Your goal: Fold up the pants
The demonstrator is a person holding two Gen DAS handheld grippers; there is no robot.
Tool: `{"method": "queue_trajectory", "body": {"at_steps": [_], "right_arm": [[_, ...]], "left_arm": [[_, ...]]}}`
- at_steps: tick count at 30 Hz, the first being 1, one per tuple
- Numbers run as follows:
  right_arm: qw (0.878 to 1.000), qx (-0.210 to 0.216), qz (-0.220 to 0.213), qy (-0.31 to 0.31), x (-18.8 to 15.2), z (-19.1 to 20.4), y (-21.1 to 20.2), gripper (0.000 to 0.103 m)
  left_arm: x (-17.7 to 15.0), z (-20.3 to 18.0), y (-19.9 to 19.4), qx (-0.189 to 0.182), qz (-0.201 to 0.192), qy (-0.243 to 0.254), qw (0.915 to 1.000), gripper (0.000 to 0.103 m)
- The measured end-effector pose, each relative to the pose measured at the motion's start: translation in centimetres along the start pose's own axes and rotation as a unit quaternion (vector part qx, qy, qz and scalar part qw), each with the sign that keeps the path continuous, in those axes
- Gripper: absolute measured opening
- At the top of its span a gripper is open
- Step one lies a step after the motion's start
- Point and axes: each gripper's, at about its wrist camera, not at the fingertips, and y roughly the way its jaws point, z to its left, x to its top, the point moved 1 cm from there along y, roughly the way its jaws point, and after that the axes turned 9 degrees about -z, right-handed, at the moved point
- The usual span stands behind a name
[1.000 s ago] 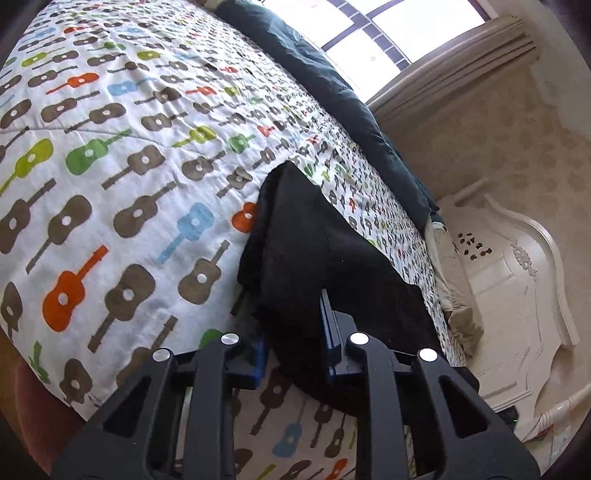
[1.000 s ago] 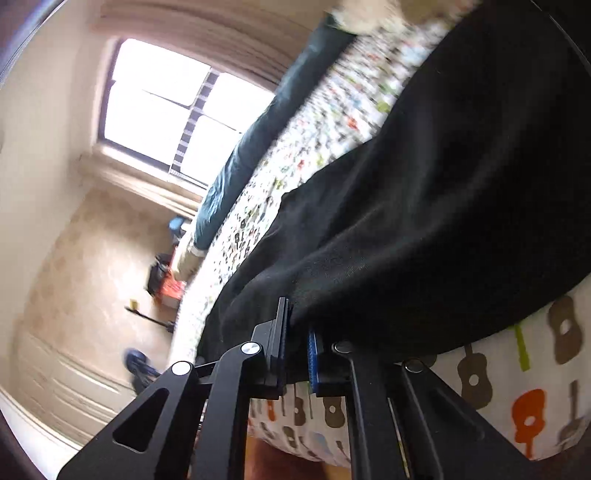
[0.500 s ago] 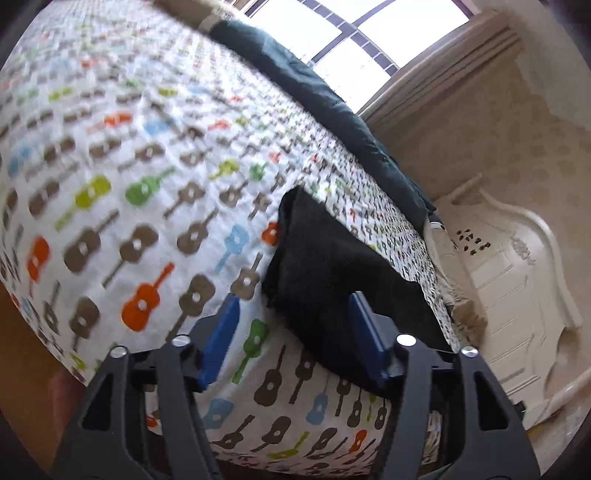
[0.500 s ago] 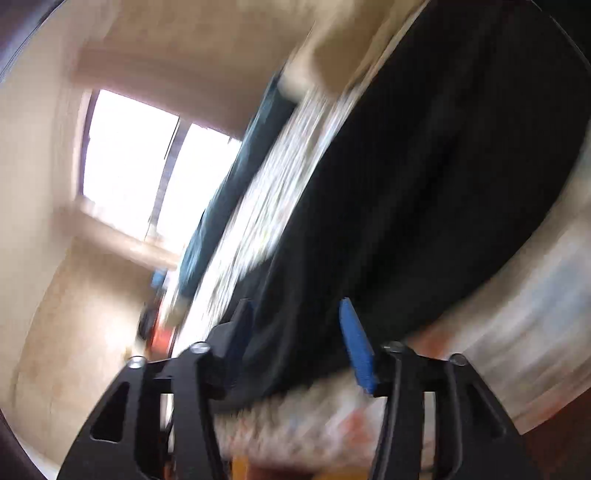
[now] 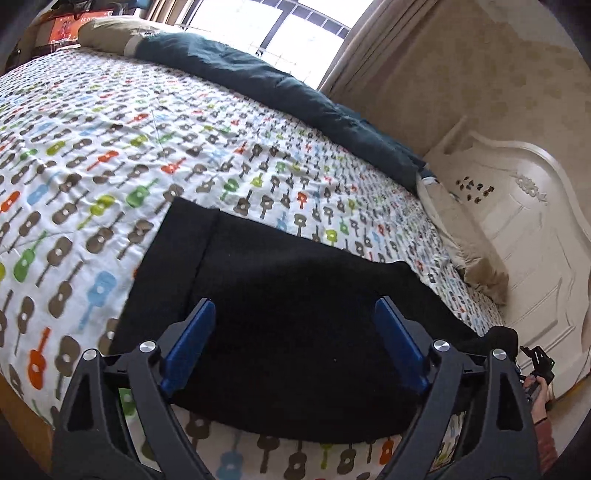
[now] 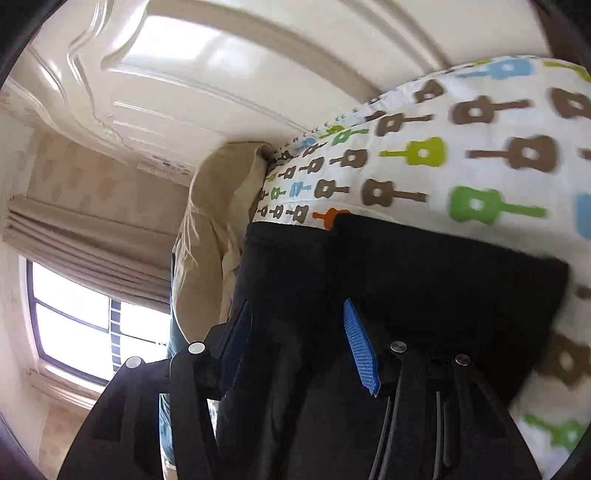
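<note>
Black pants (image 5: 295,295) lie folded into a flat rectangle near the front edge of the bed. My left gripper (image 5: 295,314) is open and empty, held just above the pants' near edge, blue pads wide apart. My right gripper (image 6: 295,314) is also open and empty, over the same pants (image 6: 424,280) at their other end, close to the fabric. The right gripper also shows at the lower right edge of the left wrist view (image 5: 535,373), held by a hand.
The bed has a white sheet printed with coloured guitars (image 5: 110,147). A dark teal blanket (image 5: 277,88) lies along its far side. A beige pillow (image 5: 465,236) sits by the white carved headboard (image 5: 517,229). A window and curtain (image 5: 295,33) are beyond.
Both grippers were shut on the pants' edge a second ago; both have let go, opened wide and pulled back. The pants now lie flat on the bed.
</note>
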Motion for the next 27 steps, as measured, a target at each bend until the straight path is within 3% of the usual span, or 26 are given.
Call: {"method": "queue_trajectory", "body": {"at_steps": [3, 5, 6, 7, 16, 19, 24, 27], "right_arm": [[1.0, -0.002, 0.0, -0.019, 0.4, 0.3, 1.1, 0.049], [0.999, -0.019, 0.006, -0.04, 0.0, 1.0, 1.9, 0.032], [0.999, -0.017, 0.011, -0.047, -0.1, 1.2, 2.2, 0.01], [0.999, -0.004, 0.02, -0.048, -0.1, 1.4, 2.0, 0.007], [0.995, 0.047, -0.031, -0.085, 1.6, 3.7, -6.9, 0.006], [0.996, 0.026, -0.032, -0.076, 1.6, 1.0, -8.9, 0.006], [0.999, -0.024, -0.008, -0.033, 0.4, -5.4, -7.9, 0.005], [1.0, -0.006, -0.009, -0.003, -0.1, -7.6, -7.5, 0.005]], "left_arm": [[-0.4, 0.2, 0.8, 0.0, 0.01, -0.01, 0.9999, 0.09], [-0.5, 0.3, 1.0, 0.003, 0.011, -0.011, 0.9999, 0.09], [-0.6, 0.4, 1.1, 0.003, 0.012, -0.012, 0.9998, 0.09], [-0.6, 0.4, 1.2, 0.003, 0.013, -0.013, 0.9998, 0.09], [-0.5, 0.6, 1.5, 0.001, 0.021, -0.026, 0.9994, 0.092], [-0.6, 0.7, 1.7, -0.002, 0.023, -0.032, 0.9992, 0.092], [-0.8, 0.4, 2.1, 0.004, 0.026, -0.022, 0.9994, 0.092], [-0.8, 0.3, 2.2, 0.003, 0.03, -0.015, 0.9994, 0.095]]}}
